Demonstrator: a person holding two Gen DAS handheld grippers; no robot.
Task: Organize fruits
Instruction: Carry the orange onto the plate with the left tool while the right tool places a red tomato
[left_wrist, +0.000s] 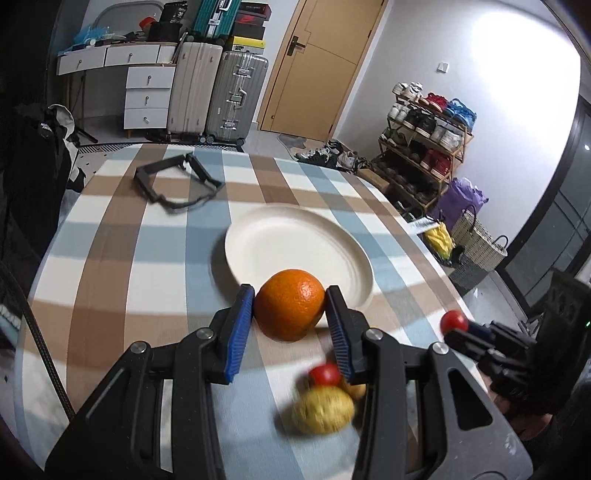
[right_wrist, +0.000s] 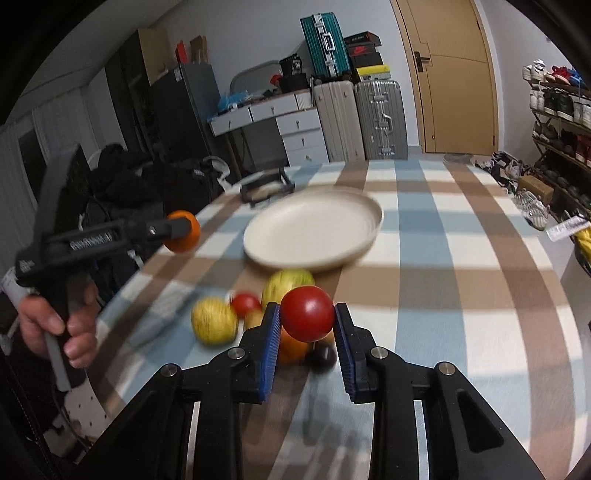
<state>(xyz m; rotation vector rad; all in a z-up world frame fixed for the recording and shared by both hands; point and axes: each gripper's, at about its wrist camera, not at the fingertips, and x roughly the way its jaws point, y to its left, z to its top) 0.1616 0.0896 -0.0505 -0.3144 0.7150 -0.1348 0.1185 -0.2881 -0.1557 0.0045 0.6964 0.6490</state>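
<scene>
My left gripper (left_wrist: 290, 306) is shut on an orange (left_wrist: 290, 310) and holds it above the table near the white plate (left_wrist: 295, 247). It also shows in the right wrist view (right_wrist: 183, 230), left of the plate (right_wrist: 314, 229). My right gripper (right_wrist: 307, 321) is shut on a red tomato (right_wrist: 307, 314), lifted over a cluster of fruit: a yellow fruit (right_wrist: 214, 320), a small red tomato (right_wrist: 245, 303), a yellow-green fruit (right_wrist: 286, 282), an orange-coloured fruit (right_wrist: 291, 349) and a dark one (right_wrist: 320, 356). In the left wrist view the right gripper (left_wrist: 456, 326) holds the tomato (left_wrist: 453, 320).
The table wears a checked blue, brown and white cloth (left_wrist: 147, 258). A black frame-like object (left_wrist: 177, 181) lies at the far left of the table. Suitcases (left_wrist: 236, 99), a drawer unit (left_wrist: 147, 96) and a shoe rack (left_wrist: 424, 147) stand beyond the table.
</scene>
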